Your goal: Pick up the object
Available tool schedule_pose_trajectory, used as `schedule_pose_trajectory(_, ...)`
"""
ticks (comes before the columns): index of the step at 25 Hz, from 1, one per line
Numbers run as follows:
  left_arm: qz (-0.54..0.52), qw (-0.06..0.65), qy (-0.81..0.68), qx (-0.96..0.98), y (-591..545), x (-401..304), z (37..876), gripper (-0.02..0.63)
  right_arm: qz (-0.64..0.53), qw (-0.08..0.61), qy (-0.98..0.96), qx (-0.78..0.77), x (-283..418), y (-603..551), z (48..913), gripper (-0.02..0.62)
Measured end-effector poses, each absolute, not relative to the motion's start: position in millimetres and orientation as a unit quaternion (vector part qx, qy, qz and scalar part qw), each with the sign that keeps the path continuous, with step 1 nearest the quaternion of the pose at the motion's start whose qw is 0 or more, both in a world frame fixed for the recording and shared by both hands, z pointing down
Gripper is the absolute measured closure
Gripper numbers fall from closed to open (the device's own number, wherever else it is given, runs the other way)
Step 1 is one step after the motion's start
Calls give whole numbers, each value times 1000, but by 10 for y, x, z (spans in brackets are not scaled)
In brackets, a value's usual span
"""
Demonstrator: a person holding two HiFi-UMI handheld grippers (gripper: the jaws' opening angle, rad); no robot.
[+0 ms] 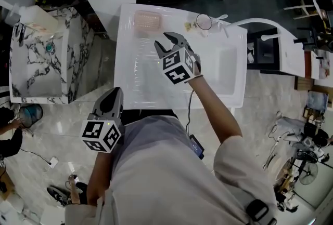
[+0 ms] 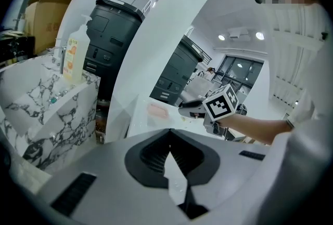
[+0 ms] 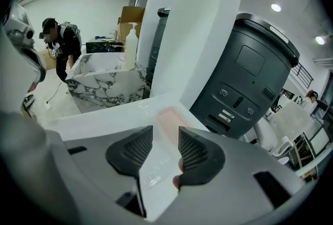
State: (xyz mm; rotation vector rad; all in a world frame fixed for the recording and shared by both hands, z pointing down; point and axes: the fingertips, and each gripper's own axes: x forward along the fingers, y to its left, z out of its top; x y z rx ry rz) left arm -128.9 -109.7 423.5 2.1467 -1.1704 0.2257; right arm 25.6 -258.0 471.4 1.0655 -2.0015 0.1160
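A flat pink object [image 1: 148, 21] lies at the far left of the white table [image 1: 135, 83]; it also shows in the left gripper view [image 2: 157, 110]. My right gripper [image 1: 165, 42] hovers over the table just short of it, jaws apart and empty. In the right gripper view the pink object [image 3: 169, 119] shows in the gap ahead of the open right gripper [image 3: 165, 131]. My left gripper [image 1: 115, 92] hangs at the table's near edge, its jaws meeting at the tips [image 2: 170, 133], nothing between them. The right gripper [image 2: 185, 107] is seen from it.
A glass cup [image 1: 204, 22] and a small yellowish item [image 1: 189, 26] stand at the table's far edge. A shallow recess [image 1: 229, 65] takes up the table's right part. A marble counter [image 1: 47, 63] with a bottle [image 2: 75, 57] is left; a dark machine [image 3: 250, 78] stands behind.
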Motion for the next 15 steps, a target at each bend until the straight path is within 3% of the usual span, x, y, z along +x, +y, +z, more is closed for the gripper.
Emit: schedule_pose_trajectory(15, 90, 345, -466, 810, -1118, -1230, 4282, 604, 16, 473, -793, 385, 264, -2864, 5021, 431)
